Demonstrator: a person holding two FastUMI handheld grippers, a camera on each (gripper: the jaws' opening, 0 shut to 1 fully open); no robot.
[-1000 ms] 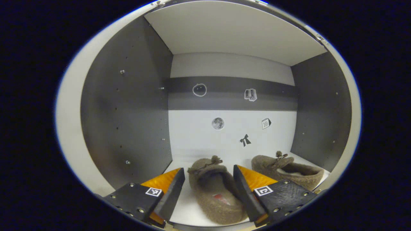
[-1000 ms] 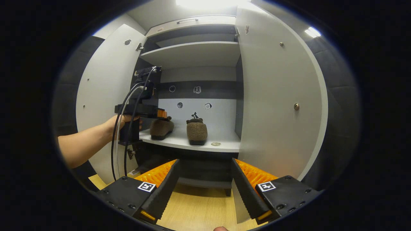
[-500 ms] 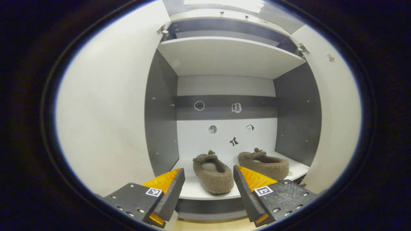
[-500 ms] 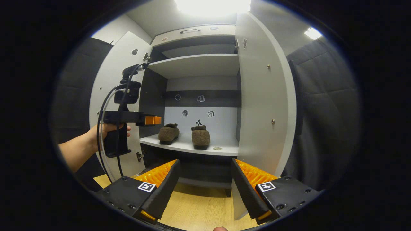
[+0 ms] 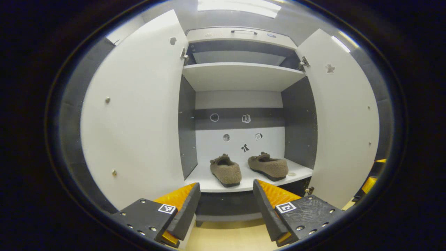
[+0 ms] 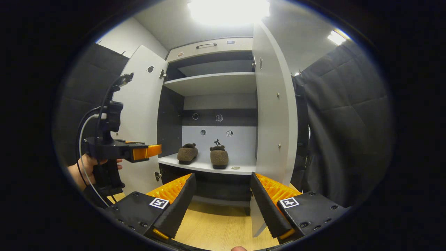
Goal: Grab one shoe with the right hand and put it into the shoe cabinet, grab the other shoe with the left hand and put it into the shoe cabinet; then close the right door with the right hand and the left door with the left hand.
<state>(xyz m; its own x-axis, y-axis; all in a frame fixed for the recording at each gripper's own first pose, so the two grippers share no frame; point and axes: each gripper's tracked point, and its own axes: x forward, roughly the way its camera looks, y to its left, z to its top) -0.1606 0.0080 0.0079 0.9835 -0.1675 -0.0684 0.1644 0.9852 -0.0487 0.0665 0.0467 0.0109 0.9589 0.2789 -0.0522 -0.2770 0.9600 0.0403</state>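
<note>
- Left gripper view: left tool [image 5: 226, 209] had pulled back, fingers apart, empty.
- Both shoes [image 5: 226, 170] [image 5: 268, 166] sat on the shelf [image 5: 209, 184].
- Right tool [image 6: 223, 209] gaped; doors [image 6: 275, 115] next.

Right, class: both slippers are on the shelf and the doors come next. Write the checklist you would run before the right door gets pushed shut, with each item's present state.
1. Both slippers on the cabinet shelf: ok.
2. Slippers behind the shelf's front edge, out of the doors' swing: ok.
3. Right tool open and holding nothing: ok.
4. Left tool open, holding nothing, outside the cabinet: ok.
5. Right door and left door wide open: ok.
6. Right tool touching the right door: not ok, apart from it.
</note>
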